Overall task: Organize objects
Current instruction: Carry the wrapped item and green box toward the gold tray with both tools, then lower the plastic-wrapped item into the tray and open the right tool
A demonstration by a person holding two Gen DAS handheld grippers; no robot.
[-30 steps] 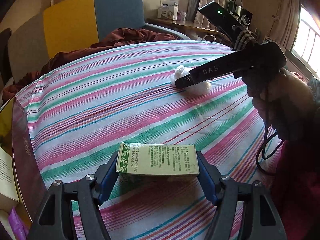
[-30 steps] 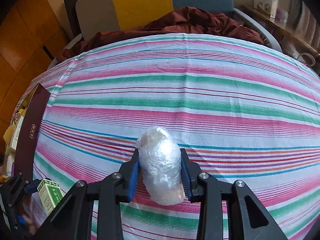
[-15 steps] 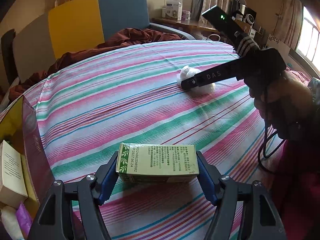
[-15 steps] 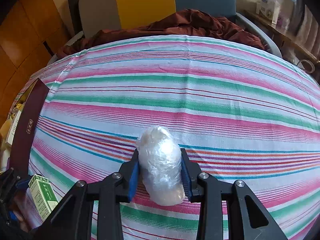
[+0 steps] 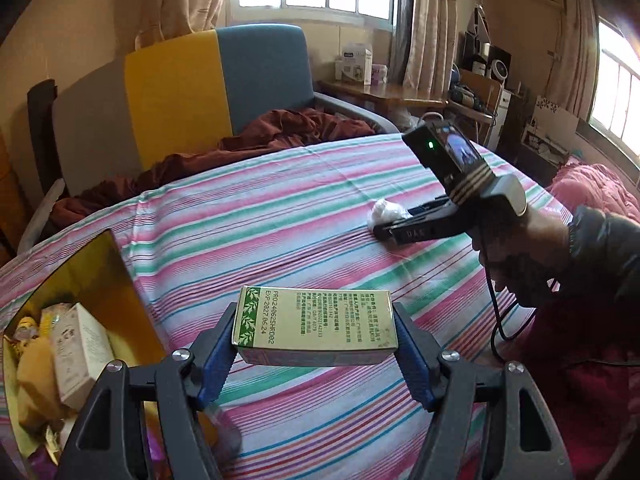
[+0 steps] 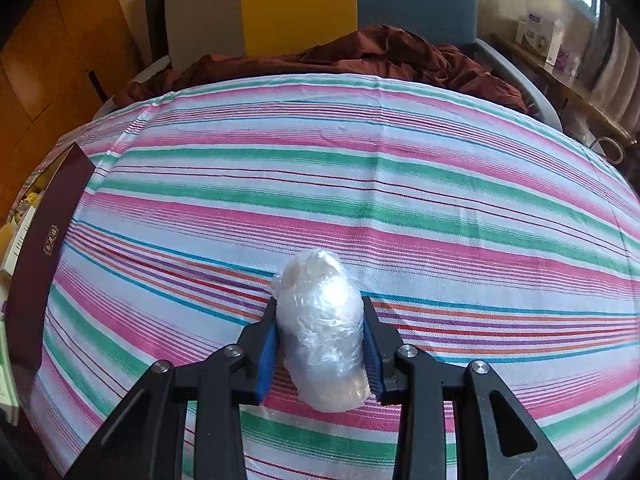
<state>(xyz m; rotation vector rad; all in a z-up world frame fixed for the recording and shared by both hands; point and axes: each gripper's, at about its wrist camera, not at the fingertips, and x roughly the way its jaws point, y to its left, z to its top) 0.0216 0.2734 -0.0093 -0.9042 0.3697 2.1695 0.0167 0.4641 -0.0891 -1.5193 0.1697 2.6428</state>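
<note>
My left gripper is shut on a green and cream carton and holds it above the striped cloth, just right of an open dark red box. The box holds a white carton and yellow packets. My right gripper is shut on a clear plastic-wrapped bundle low over the striped table. In the left wrist view the right gripper and the bundle show at the table's right side. The dark red box also shows in the right wrist view at the far left.
A table with a striped pink, green and white cloth fills both views. A yellow and blue chair with a dark red blanket stands behind it. A wooden desk with boxes is at the back.
My left gripper has risen and swung left with the carton, so the inside of the dark red box now shows. My right gripper still holds the bundle in nearly the same spot.
</note>
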